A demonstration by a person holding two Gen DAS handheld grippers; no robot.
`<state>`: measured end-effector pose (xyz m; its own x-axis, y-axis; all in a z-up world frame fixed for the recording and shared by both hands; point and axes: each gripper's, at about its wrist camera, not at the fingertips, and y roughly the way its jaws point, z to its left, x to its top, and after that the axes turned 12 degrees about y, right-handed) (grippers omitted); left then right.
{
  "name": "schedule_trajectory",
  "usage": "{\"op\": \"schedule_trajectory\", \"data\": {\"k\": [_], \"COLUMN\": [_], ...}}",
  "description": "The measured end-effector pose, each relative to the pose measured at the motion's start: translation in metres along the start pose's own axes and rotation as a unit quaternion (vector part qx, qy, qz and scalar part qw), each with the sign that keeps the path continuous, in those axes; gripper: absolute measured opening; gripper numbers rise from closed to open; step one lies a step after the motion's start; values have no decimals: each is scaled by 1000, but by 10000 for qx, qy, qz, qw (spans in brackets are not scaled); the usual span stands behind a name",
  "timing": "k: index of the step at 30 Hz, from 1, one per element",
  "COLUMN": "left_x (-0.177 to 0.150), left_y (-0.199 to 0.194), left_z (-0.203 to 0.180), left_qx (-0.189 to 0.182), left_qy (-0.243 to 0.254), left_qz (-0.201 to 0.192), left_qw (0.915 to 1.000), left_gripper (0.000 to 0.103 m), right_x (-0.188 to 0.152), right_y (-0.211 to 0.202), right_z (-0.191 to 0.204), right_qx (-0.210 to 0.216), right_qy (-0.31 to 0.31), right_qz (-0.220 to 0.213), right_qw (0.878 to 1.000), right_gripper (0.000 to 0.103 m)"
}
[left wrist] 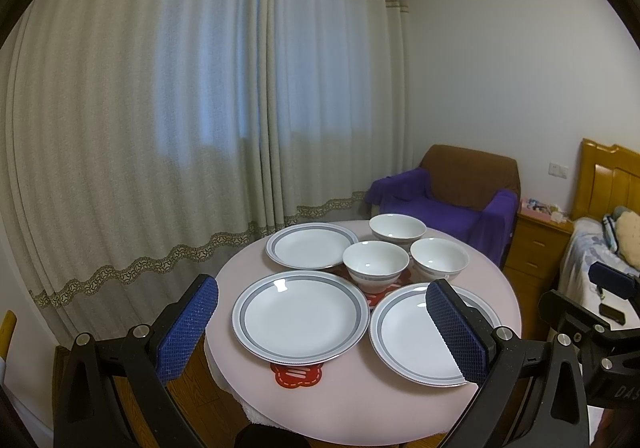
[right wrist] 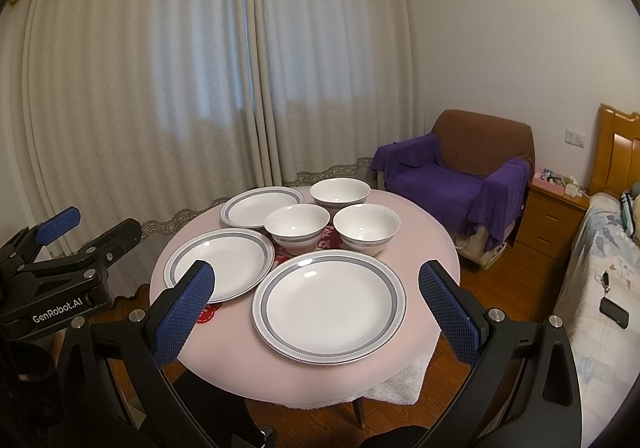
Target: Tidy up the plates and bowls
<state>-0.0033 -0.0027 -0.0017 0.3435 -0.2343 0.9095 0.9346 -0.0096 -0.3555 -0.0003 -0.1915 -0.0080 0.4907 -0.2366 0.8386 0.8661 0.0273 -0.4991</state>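
Three white plates with grey rims lie on a round pink table [left wrist: 360,400]: a near-left plate [left wrist: 300,316], a near-right plate [left wrist: 420,336] and a far-left plate [left wrist: 312,246]. Three white bowls stand upright behind them: middle [left wrist: 375,264], far [left wrist: 397,228], right [left wrist: 439,258]. My left gripper [left wrist: 322,324] is open and empty, held above the near plates. My right gripper [right wrist: 316,312] is open and empty, above the near-right plate [right wrist: 329,306]; the bowls [right wrist: 297,226] stand beyond it.
Red mats [left wrist: 297,376] lie under the dishes. Curtains [left wrist: 160,107] hang behind the table. An armchair with a purple throw [left wrist: 452,199] stands at the back right, with a wooden nightstand [left wrist: 536,248] and a bed [right wrist: 600,268] at right. The floor is wood.
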Motion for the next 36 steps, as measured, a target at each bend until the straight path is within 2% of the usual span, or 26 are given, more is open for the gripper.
{"op": "schedule_trajectory", "data": {"k": [25, 31, 36], "left_x": [-3, -13, -24], "left_y": [8, 40, 81], "left_z": [3, 3, -14], "left_qx": [-69, -331, -831], "left_qy": [-23, -143, -81], "left_qz": [116, 574, 1172], "left_qw": [9999, 9977, 9896], "left_gripper": [102, 102, 102], "right_x": [-5, -11, -17], "right_y": [1, 13, 40], "right_z": [-1, -12, -34], "right_qx": [-39, -152, -371], "right_qy": [10, 105, 309], "right_qz": [58, 266, 568], "right_qw": [10000, 9995, 9972], "right_gripper": [103, 103, 103]}}
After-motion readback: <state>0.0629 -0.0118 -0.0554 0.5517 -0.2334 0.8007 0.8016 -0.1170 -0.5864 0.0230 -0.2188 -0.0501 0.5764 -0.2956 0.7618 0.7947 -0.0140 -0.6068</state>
